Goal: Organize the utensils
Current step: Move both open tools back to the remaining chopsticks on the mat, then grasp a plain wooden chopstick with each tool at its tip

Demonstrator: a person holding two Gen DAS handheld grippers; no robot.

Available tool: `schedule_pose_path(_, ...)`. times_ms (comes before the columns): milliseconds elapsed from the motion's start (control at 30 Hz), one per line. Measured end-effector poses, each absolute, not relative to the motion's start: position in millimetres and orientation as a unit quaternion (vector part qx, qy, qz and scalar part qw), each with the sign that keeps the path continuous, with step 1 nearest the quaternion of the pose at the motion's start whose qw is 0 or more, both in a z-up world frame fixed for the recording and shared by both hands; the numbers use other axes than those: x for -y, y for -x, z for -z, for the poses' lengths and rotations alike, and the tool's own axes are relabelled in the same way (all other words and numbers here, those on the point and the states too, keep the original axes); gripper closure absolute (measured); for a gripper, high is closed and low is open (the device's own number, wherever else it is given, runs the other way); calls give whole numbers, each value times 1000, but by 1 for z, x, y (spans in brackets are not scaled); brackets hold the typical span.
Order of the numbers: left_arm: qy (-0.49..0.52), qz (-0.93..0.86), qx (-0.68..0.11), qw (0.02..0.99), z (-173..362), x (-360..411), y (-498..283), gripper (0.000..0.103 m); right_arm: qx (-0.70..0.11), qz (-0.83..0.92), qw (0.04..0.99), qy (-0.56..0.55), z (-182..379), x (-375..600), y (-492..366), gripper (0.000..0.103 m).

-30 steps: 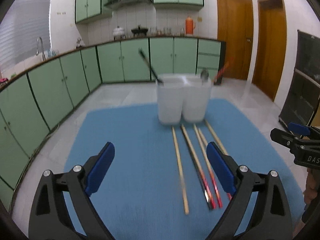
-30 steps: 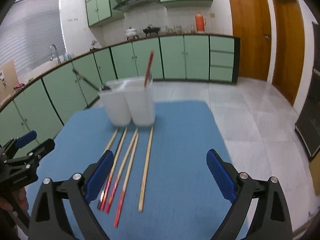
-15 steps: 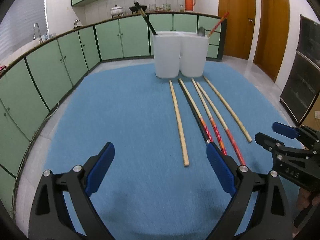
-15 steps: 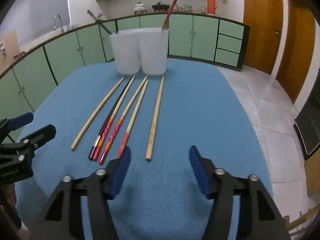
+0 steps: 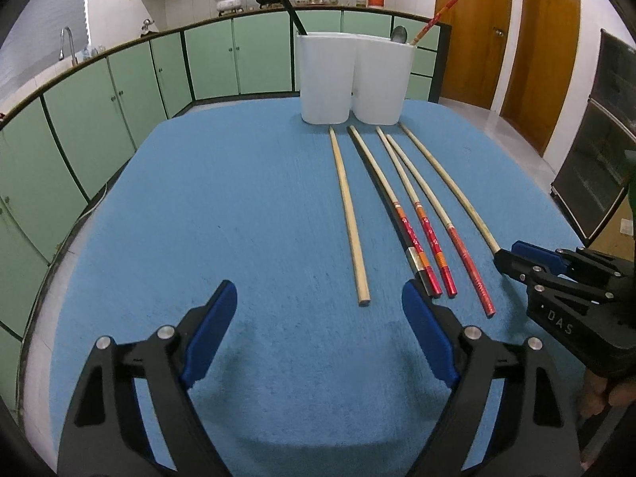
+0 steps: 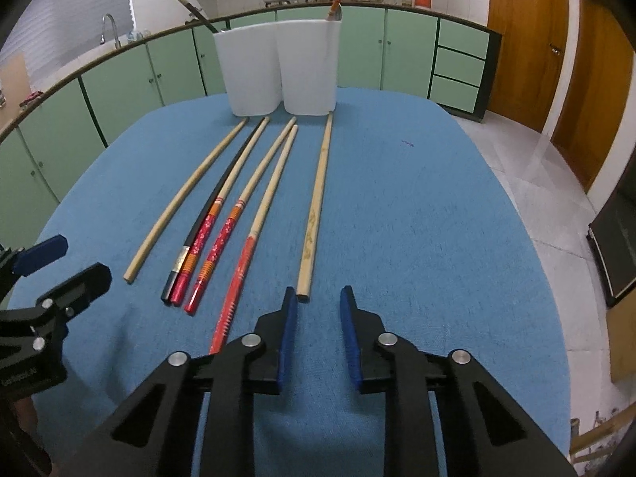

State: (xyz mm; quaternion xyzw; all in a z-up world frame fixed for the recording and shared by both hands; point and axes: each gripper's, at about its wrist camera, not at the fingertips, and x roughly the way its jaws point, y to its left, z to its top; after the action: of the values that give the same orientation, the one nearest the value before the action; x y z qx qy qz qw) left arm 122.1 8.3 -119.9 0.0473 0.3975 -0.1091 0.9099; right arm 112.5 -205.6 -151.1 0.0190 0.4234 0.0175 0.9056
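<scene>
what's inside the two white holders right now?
Left white holder: a black chopstick sticks out above the rim. Right white holder: a red-patterned chopstick and a metal spoon bowl. The opaque walls hide anything lower down.

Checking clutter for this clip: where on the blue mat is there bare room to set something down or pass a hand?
Free: the blue mat left of the plain wooden chopstick, and the mat right of the rightmost printed chopstick in the right wrist view. Crowded: the six chopsticks fanned before the two white holders, with narrow gaps between them.
</scene>
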Motion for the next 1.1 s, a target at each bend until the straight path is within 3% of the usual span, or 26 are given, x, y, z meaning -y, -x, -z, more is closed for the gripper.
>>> schedule_pose_path(200,-49,113,-409,904,128,0,-127,36,-421,-21,906,-24,152,206,-114,83)
schedule_pose_path(267,-48,117,-417,900,132,2,-129,47,-421,-23,906,-29,152,207,-114,83)
schedule_pose_path(500,-41,121,-429,894,139,10,-133,59,-421,-24,906,-31,153,207,-114,83)
schedule_pose_path(600,-42,120,-429,894,140,13,-134,76,-421,-26,906,-34,153,207,-115,83)
schedule_pose_path(667,-43,129,-430,893,140,15,-133,96,-421,-31,905,-46,153,211,-116,83)
schedule_pose_path(833,-41,126,-430,893,139,16,-133,97,-421,-31,905,-46,153,210,-116,86)
schedule_pose_path(900,-40,124,-429,894,137,16,-131,97,-423,-36,904,-47,152,209,-117,99)
schedule_pose_path(1100,-68,120,-400,906,116,17,-118,97,-427,-36,902,-60,143,216,-112,100)
